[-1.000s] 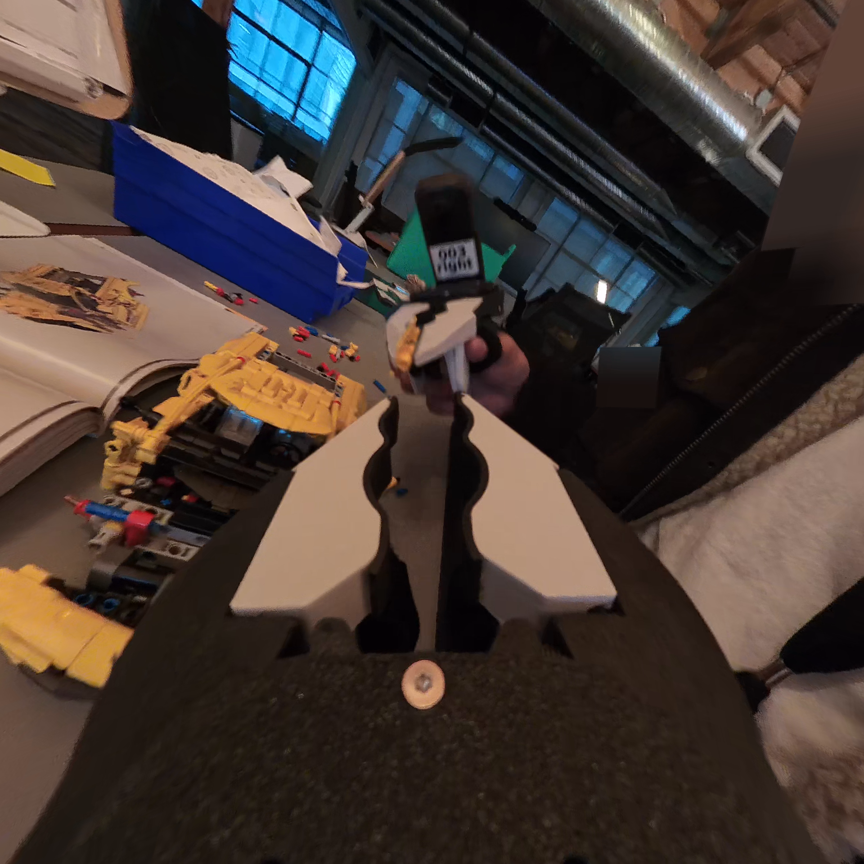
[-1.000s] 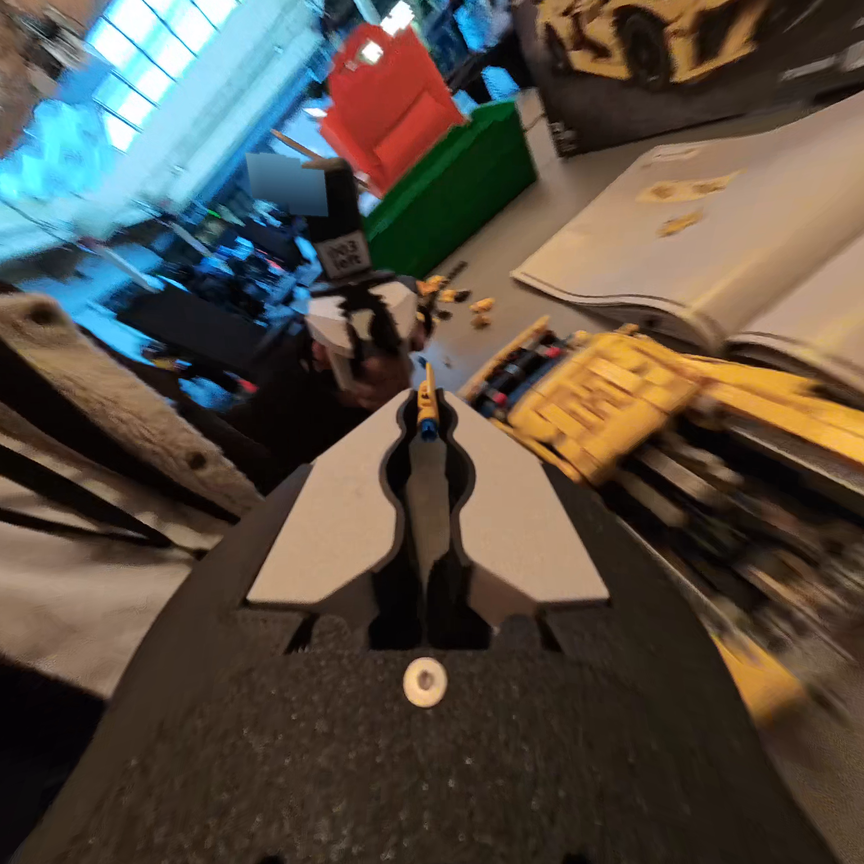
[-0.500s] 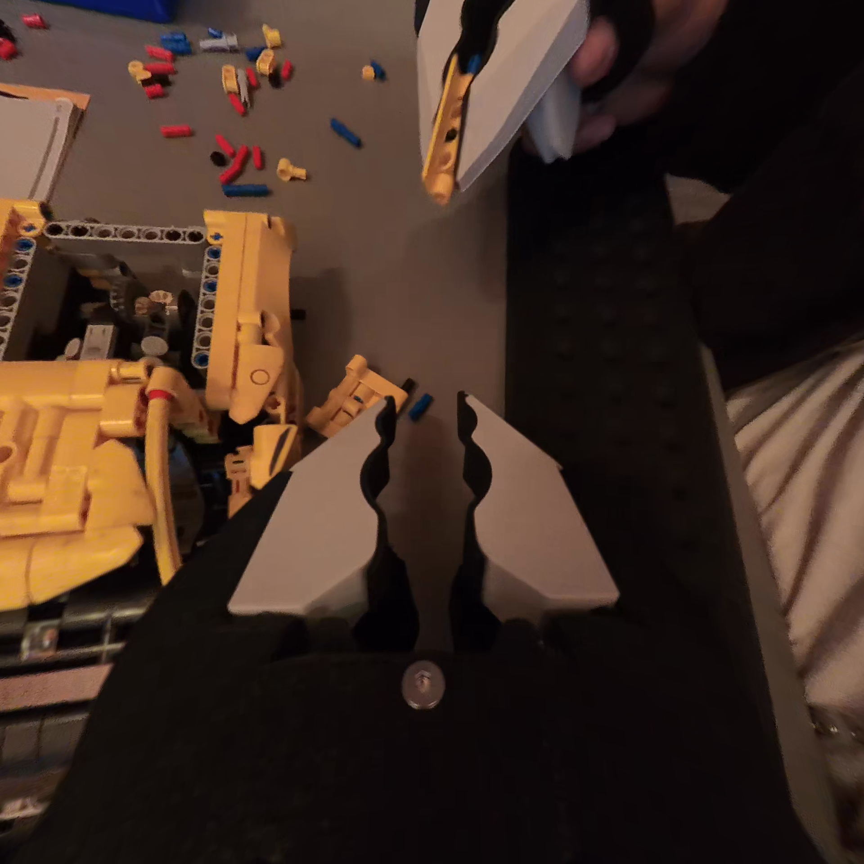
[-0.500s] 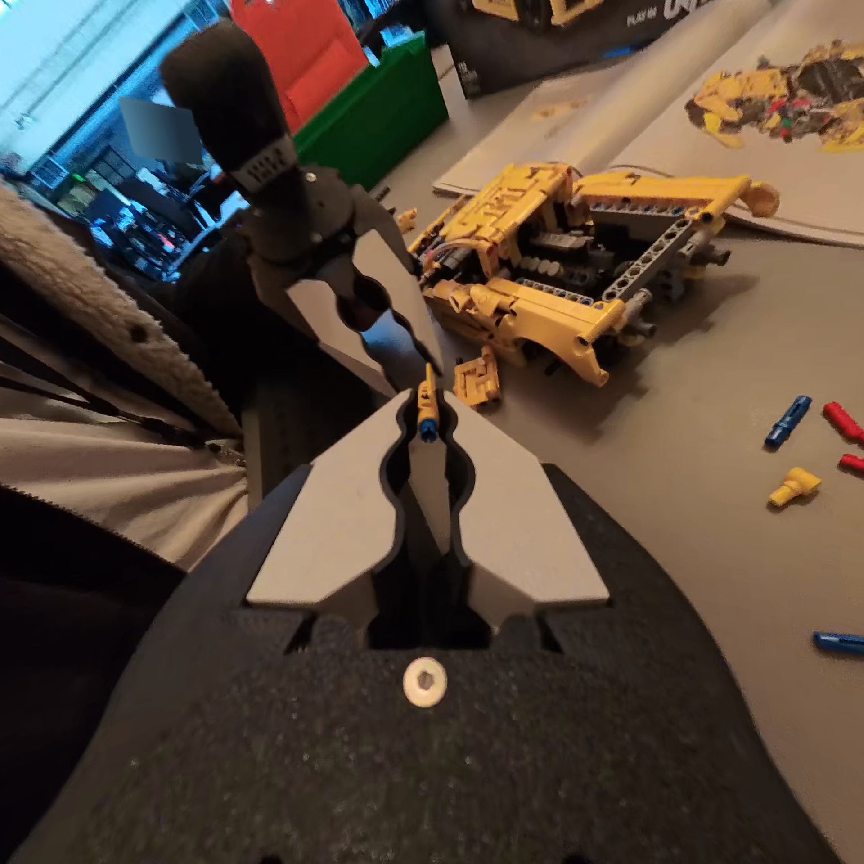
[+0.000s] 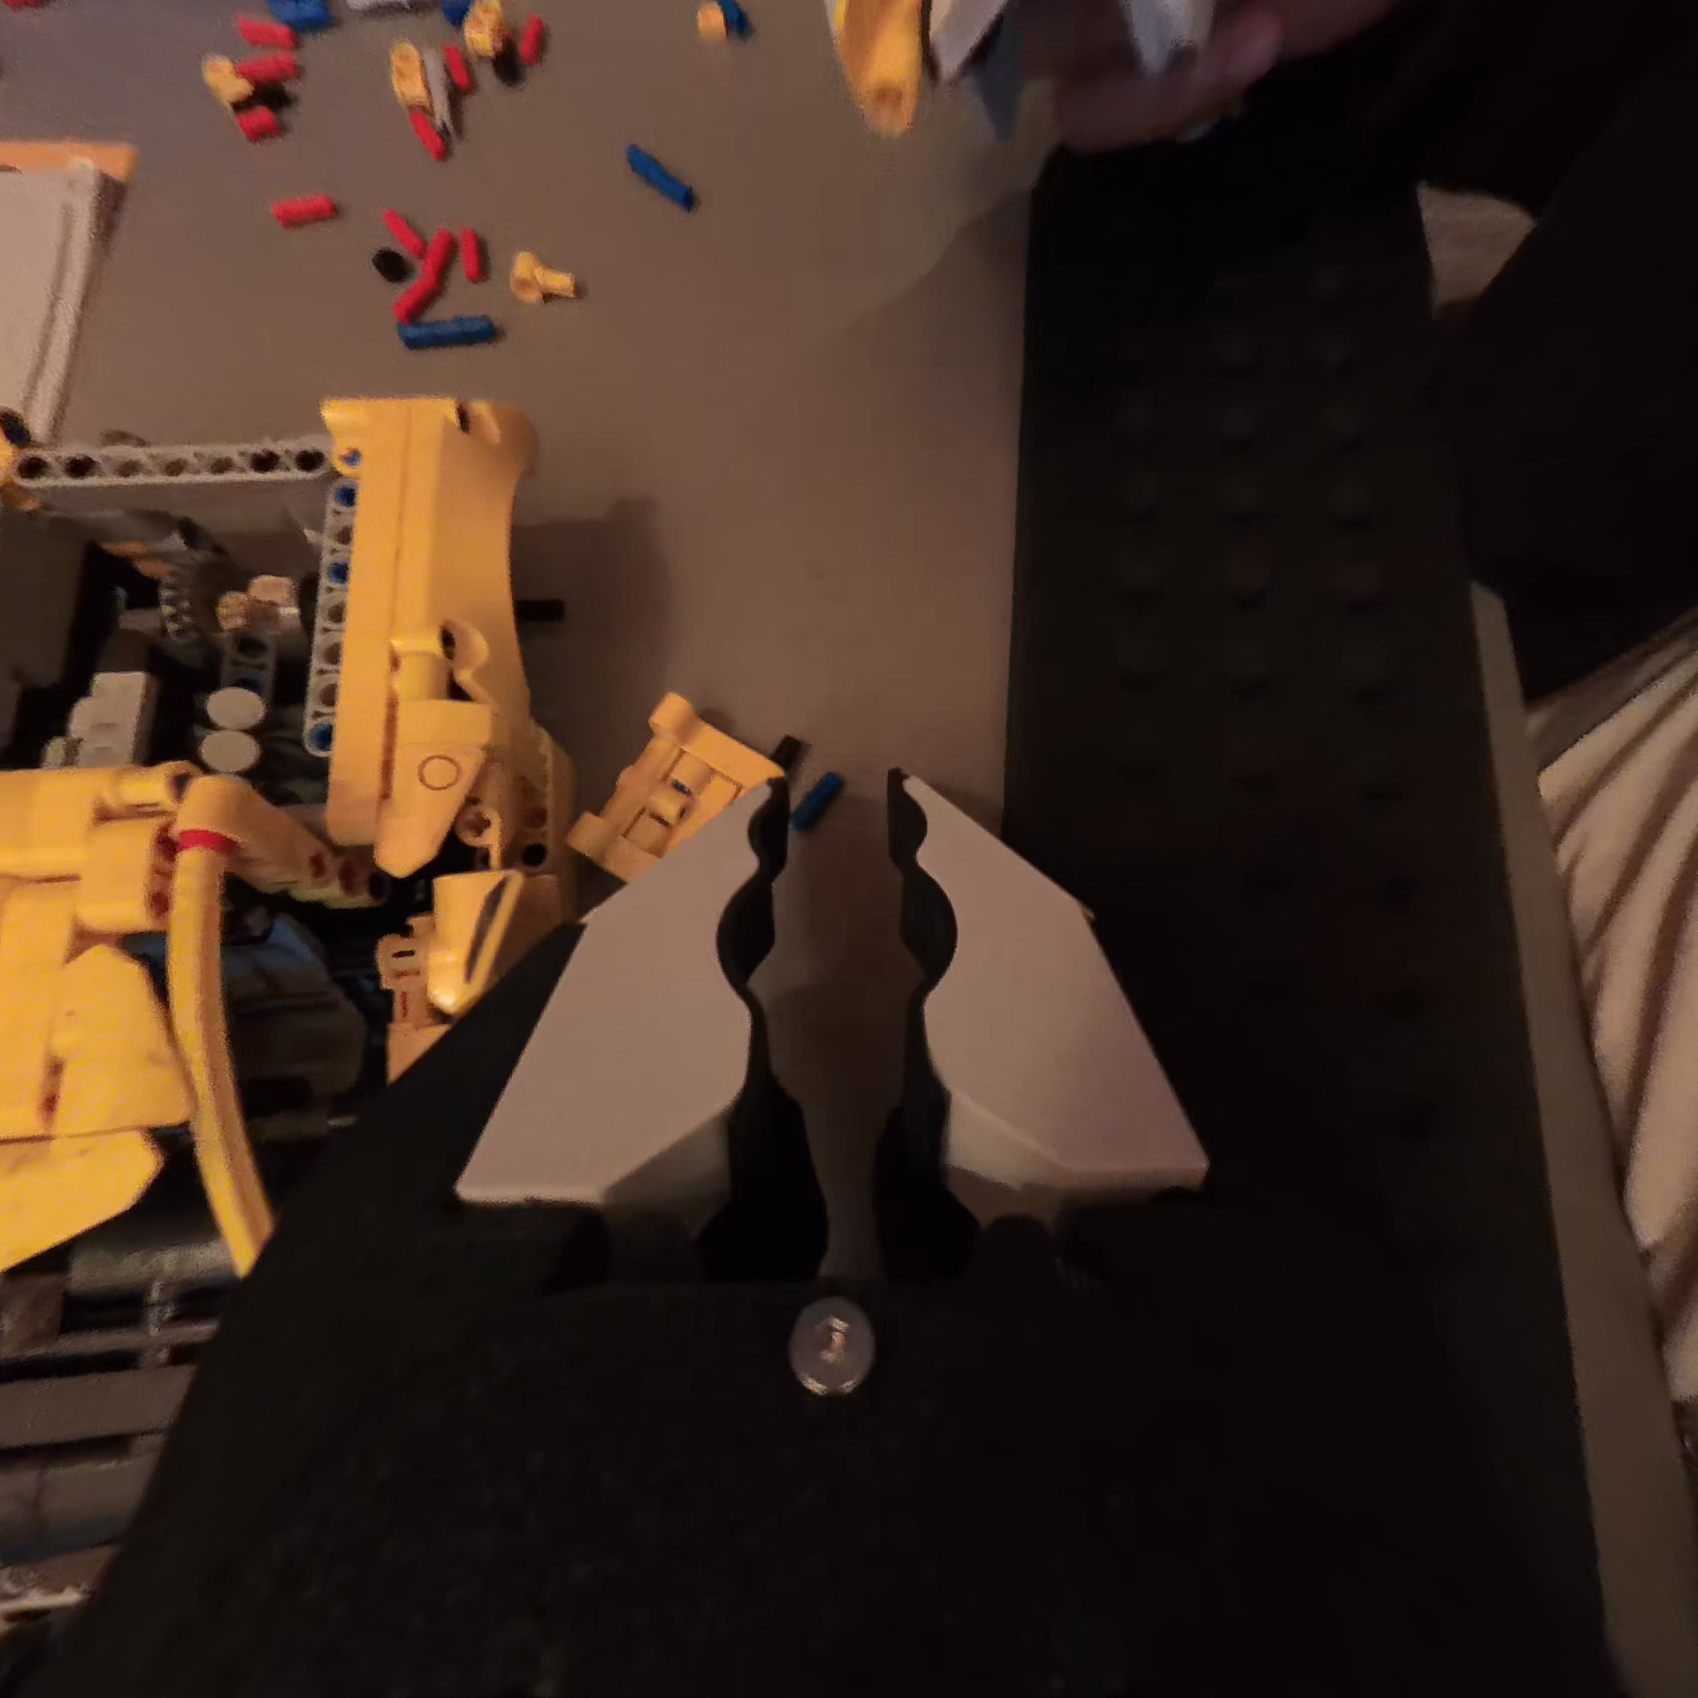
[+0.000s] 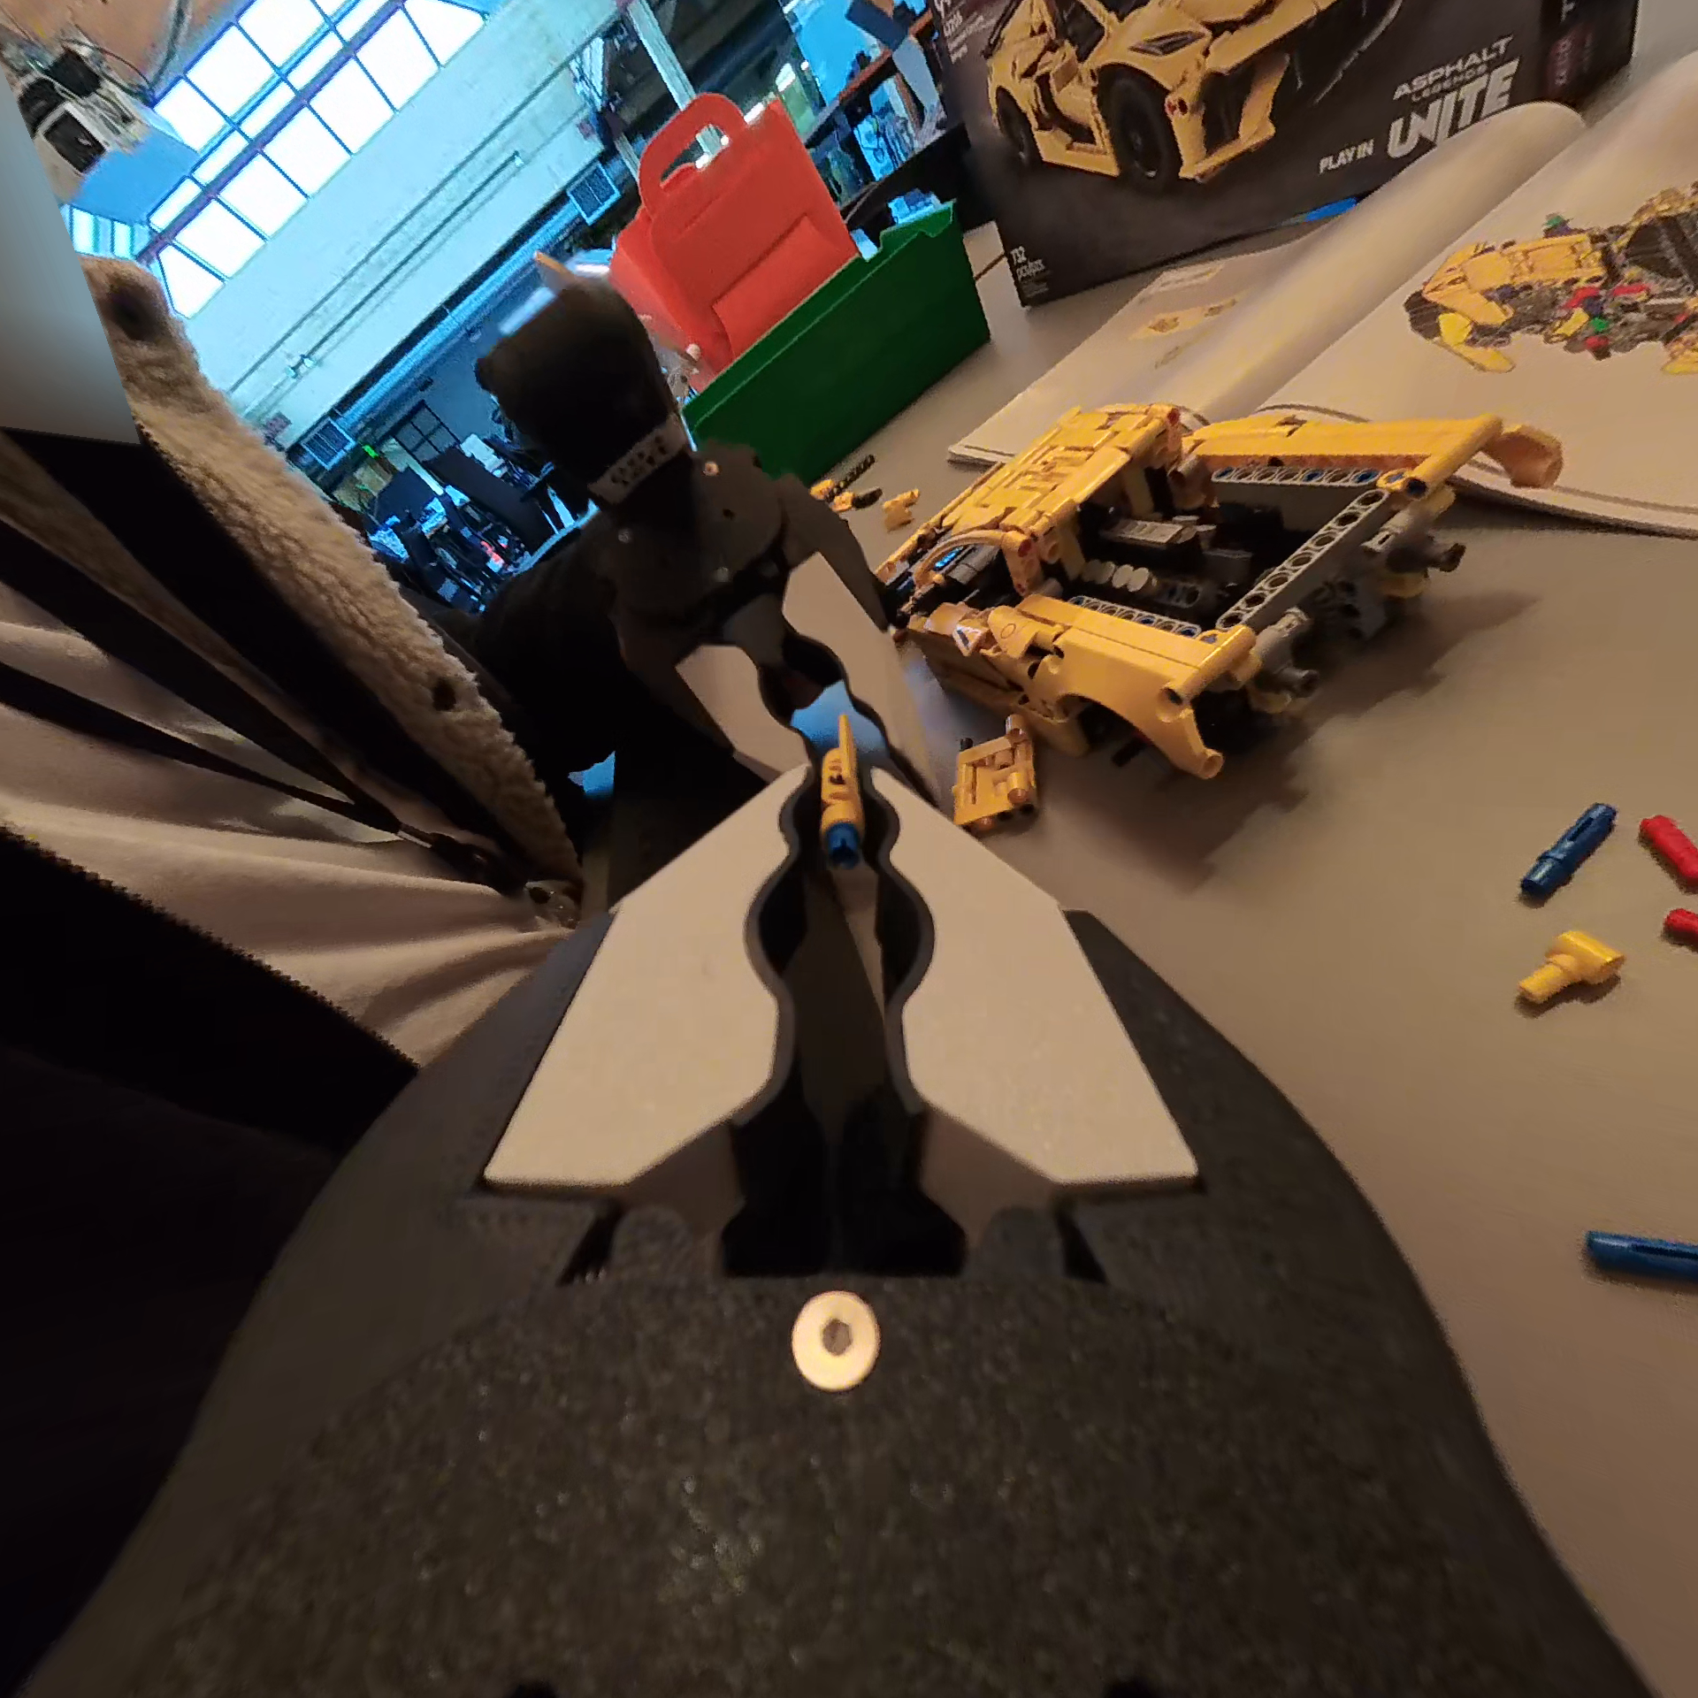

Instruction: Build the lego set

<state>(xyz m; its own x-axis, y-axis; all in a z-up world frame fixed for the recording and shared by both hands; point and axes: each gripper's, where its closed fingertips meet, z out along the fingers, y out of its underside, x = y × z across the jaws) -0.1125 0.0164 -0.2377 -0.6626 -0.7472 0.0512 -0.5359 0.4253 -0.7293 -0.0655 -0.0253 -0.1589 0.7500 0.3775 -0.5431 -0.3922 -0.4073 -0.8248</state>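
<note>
We take the half-built yellow car point(image 6: 1148, 588) as our landmark; it lies on the grey table point(image 6: 1332, 919) with its open frame facing up, so that new parts can go in from above.

Our right gripper point(image 6: 838, 809) is closed on a thin yellow beam point(image 6: 841, 781) with a blue pin point(image 6: 838, 843) in its near end. The beam sits at the very tips of the jaws and points forward, which we judge leaves most of it free for joining to another part. It is in the air, in front of the car and apart from it.

Our left gripper point(image 5: 836, 790) holds nothing. Its jaws stand a little apart, with the bare table visible between them, and it hangs low just beside the car's front corner. A small yellow sub-assembly point(image 5: 675, 786) lies there, next to the car and touching it or nearly so, and a loose blue pin point(image 5: 816, 801) lies just beyond the left fingertips. We think that the empty gripper is placed here to take one of these two, but which one we cannot tell.

More loose pins point(image 5: 432, 276), red, blue and yellow, are scattered on the table on the far side of the car in the left wrist view. The instruction book point(image 6: 1470, 303) lies open behind the car, where the person can read it, and the set's box point(image 6: 1240, 119) stands beyond the book.
</note>
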